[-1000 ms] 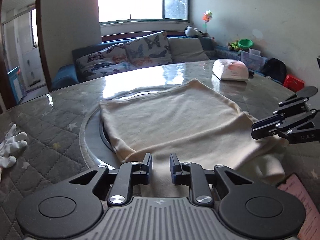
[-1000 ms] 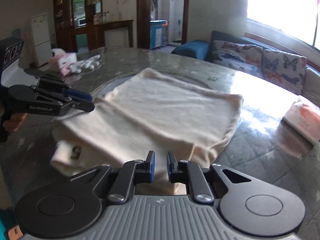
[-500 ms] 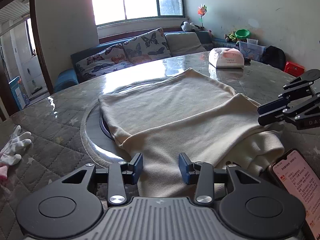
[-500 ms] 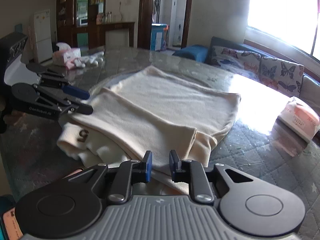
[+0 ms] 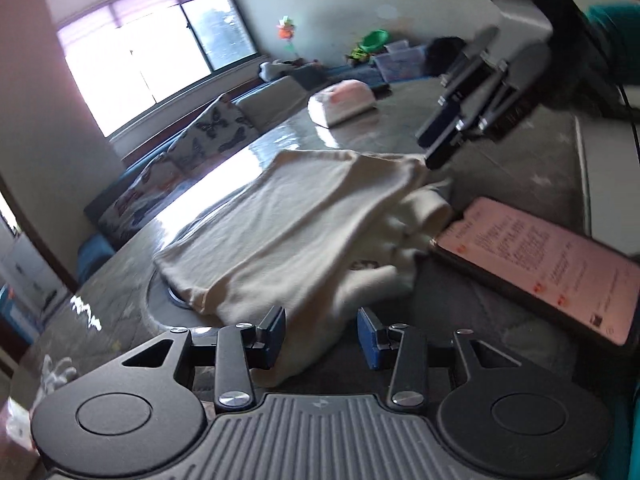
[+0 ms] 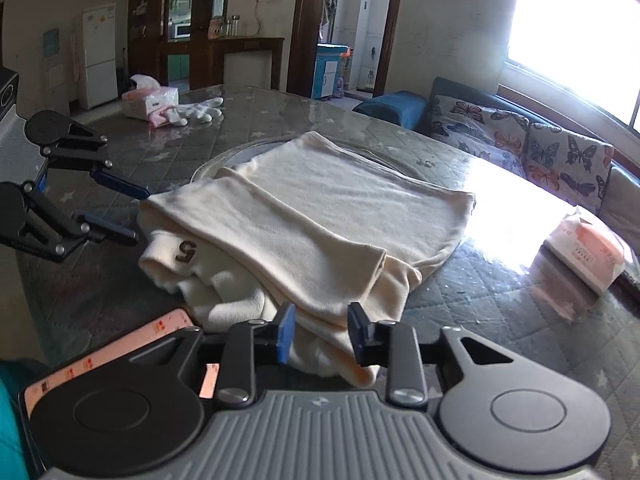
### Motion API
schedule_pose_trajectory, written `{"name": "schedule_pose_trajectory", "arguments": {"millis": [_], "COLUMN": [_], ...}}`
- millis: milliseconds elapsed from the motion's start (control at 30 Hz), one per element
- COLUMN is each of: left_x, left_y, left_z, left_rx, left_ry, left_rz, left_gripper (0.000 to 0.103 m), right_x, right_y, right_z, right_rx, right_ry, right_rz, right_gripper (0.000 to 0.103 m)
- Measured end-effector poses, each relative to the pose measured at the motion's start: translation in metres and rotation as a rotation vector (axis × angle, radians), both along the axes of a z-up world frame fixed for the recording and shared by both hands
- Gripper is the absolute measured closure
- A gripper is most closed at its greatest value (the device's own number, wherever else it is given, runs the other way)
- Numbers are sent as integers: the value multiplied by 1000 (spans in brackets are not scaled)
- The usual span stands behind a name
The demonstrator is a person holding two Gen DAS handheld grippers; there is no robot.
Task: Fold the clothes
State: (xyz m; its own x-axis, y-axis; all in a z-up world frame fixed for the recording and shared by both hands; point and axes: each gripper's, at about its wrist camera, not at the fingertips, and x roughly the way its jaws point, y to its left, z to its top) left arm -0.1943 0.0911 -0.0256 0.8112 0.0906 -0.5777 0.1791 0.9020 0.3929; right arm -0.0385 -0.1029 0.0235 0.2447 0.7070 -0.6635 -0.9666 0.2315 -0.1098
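A lit black smartphone (image 5: 536, 268) lies touching the folded cream garment (image 6: 320, 224), blocking that side; the far side toward the white tissue pack (image 6: 586, 250) is open.

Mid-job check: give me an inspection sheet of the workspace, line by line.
Surface: round table with quilted star cover under glass, glare near the window.
Job's things: cream garment folded over once, a "5" on its near-left fold.
Clutter: phone lit, beside the garment; tissue pack; white gloves; second tissue pack.
Grippers: left hand-held gripper open, cloth between its fingers; right hand-held gripper open likewise.
Cables: one dark cable at the right edge.
Surroundings: sofa, fridge.
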Motion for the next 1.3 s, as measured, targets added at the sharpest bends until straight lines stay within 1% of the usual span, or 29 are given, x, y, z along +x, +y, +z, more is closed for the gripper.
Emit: {"name": "schedule_pose_trajectory", "arguments": {"millis": [133,267,300,333,367,400,433,467,500,567,633,667,767,867,1033,1167,1200,1233,1267,1300], "left_x": [6,10,11,11,12,13,15,16,18,25,34,40,56,70,84,82,80,78,75,71], "left_y": [-11,-17,-18,-19,-18,-17,-17,-14,-12,-1,10,16,30,45,62,63,62,62,61,60], "left_z": [-9,-13,-13,-13,-12,-11,-11,-8,-4,5,12,15,20,19,14,13,14,14,15,16], "left_rx": [37,65,62,59,55,50,46,26,0,-69,-135,-165,-237,-309,-385,-392,-390,-386,-380,-373], "left_ry": [-2,-26,-32,-37,-42,-47,-51,-56,-61,-68,-66,-63,-49,-18,8,9,8,7,3,0], "left_rz": [-55,-91,-94,-98,-96,-92,-89,-79,-66,-22,23,44,80,110,149,133,128,122,119,115], "left_gripper": [60,60,64,73,77,86,91,93,94,95,96,96,96,96,96,96,96,93,92,90], "right_x": [-3,-6,-7,-8,-9,-9,-10,-11,-12,-14,-17,-19,-20,-19,-19,-20,-18,-16,-12,-7], "right_y": [-3,-7,-7,-8,-9,-10,-11,-12,-12,-12,-11,-10,-3,5,17,29,32,34,37,39], "right_z": [0,-1,-1,-1,-1,-1,-1,-1,-1,-1,-2,-2,-4,-8,-12,-18,-21,-23,-25,-25], "right_rx": [-23,-47,-53,-59,-64,-70,-76,-82,-88,-88,-82,-76,-61,-48,-27,-18,-23,-29,-38,-40], "right_ry": [-16,-33,-37,-41,-45,-49,-53,-57,-62,-71,-80,-85,-89,-93,-115,-164,-169,-165,-144,-111], "right_rz": [17,34,38,42,47,51,55,59,63,86,114,129,159,182,227,250,250,248,239,229], "right_gripper": [68,67,67,66,66,66,65,65,62,59,51,50,49,49,49,49,52,59,63,74]}}
